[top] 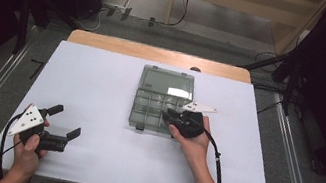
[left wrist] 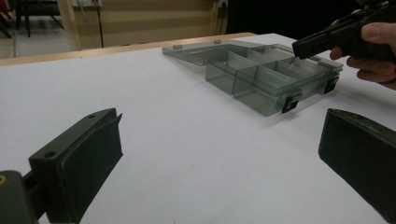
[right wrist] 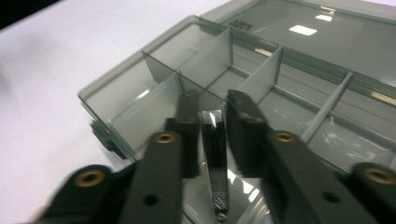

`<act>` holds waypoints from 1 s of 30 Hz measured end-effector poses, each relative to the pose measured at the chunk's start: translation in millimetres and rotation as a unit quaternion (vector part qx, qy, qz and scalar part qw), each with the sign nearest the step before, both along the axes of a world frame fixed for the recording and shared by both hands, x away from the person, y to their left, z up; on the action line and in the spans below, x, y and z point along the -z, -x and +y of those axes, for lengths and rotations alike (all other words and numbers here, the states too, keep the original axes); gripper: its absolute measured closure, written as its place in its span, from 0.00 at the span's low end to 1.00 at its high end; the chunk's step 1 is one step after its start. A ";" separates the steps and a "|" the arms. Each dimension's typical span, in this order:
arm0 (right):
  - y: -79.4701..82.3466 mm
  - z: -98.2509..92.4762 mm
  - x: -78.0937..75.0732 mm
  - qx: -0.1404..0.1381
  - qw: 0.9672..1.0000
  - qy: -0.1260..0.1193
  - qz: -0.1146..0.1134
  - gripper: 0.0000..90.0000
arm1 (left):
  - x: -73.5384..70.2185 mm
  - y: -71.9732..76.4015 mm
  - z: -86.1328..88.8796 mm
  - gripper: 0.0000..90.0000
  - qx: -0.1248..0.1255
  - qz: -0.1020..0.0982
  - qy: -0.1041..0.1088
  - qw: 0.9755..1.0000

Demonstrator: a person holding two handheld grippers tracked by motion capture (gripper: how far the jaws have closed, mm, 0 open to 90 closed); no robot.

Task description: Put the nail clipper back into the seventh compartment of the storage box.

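The white table (top: 100, 90) carries the smoky box (top: 147, 114) just past its centre, lid flat open toward 12 o'clock. My right gripper (top: 171, 117) leans over the box's front row from 4 o'clock, its 2 jaws slightly parted beside a small metal clipper (right wrist: 215, 154) standing between them in a compartment. My left gripper (top: 67, 121) rests at 8 o'clock, jaws wide apart, holding nothing.

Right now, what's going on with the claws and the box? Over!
Left gripper open, resting on table. Right gripper over open box, metal clipper between its jaws, apparently loose. Nothing in the way.
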State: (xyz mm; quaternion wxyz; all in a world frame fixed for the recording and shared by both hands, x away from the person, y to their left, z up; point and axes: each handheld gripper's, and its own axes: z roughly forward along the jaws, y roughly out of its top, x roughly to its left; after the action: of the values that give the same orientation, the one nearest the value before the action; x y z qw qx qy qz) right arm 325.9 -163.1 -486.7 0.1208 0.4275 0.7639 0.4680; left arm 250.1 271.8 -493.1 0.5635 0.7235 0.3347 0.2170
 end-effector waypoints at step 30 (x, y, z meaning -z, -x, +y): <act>8.6 -33.9 -20.2 0.029 0.999 -0.036 -0.016 0.00 | -1.1 -0.8 -16.6 0.00 0.015 -0.009 -0.041 0.999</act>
State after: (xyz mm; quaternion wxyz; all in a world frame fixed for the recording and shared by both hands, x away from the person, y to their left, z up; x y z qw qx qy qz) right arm 317.3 -196.9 -466.5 0.1307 0.4459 0.7323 0.4979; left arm 250.9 255.2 -491.9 0.5395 0.7488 0.3101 0.2284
